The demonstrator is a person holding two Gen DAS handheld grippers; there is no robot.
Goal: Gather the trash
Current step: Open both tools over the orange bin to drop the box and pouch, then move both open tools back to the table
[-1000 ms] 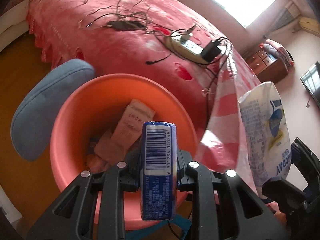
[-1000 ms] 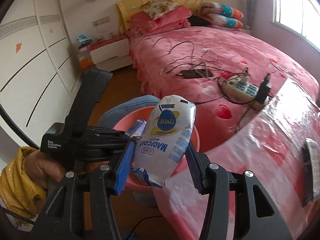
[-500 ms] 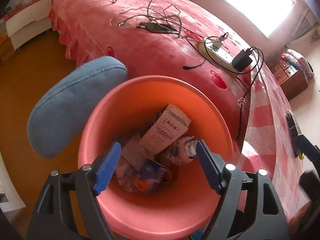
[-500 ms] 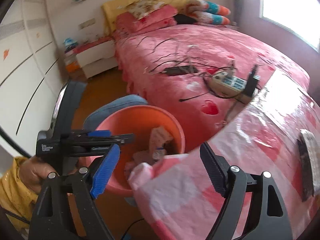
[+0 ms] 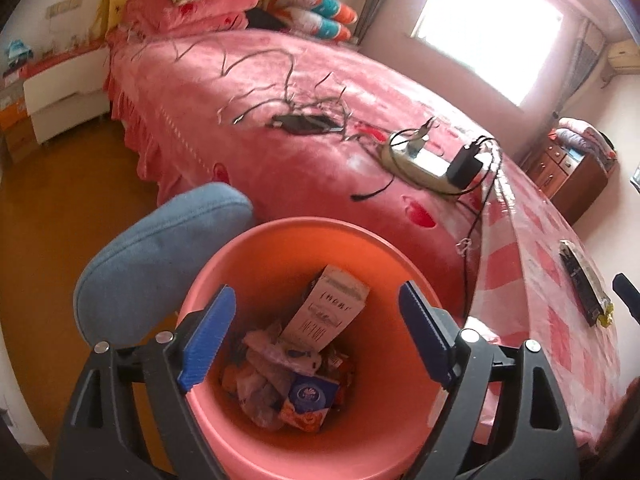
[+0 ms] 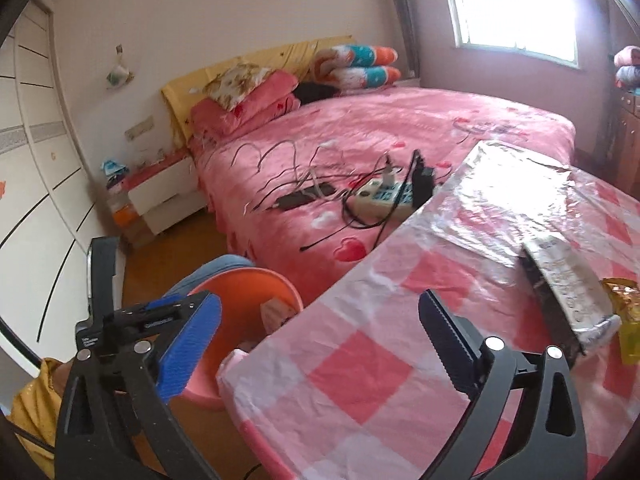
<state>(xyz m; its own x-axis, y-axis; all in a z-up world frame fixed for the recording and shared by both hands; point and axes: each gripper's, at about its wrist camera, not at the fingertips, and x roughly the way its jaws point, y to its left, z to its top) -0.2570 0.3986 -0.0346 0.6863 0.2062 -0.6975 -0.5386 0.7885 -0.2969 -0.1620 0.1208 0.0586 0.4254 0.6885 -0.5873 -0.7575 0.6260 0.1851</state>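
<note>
Trash is already piled in the orange bin (image 5: 304, 240): a carton (image 5: 326, 312), crumpled wrappers, a small blue packet. The left gripper (image 5: 316, 332), over the bin mouth, and the right gripper (image 6: 320, 332), over the near table edge, have just been opening; both are spread wide and nothing is held. Left for collection, it is judged, are a packet (image 6: 568, 284) and a yellow wrapper (image 6: 624, 308) far right on the checked tablecloth (image 6: 360, 368). Open cloth is left between.

Bin (image 5: 224, 280) on the floor between chair (image 5: 160, 256), at left, and table (image 6: 360, 360), at right; bed (image 5: 304, 176) behind; carton (image 5: 324, 316) and wrappers (image 5: 272, 376) inside the bin.
</note>
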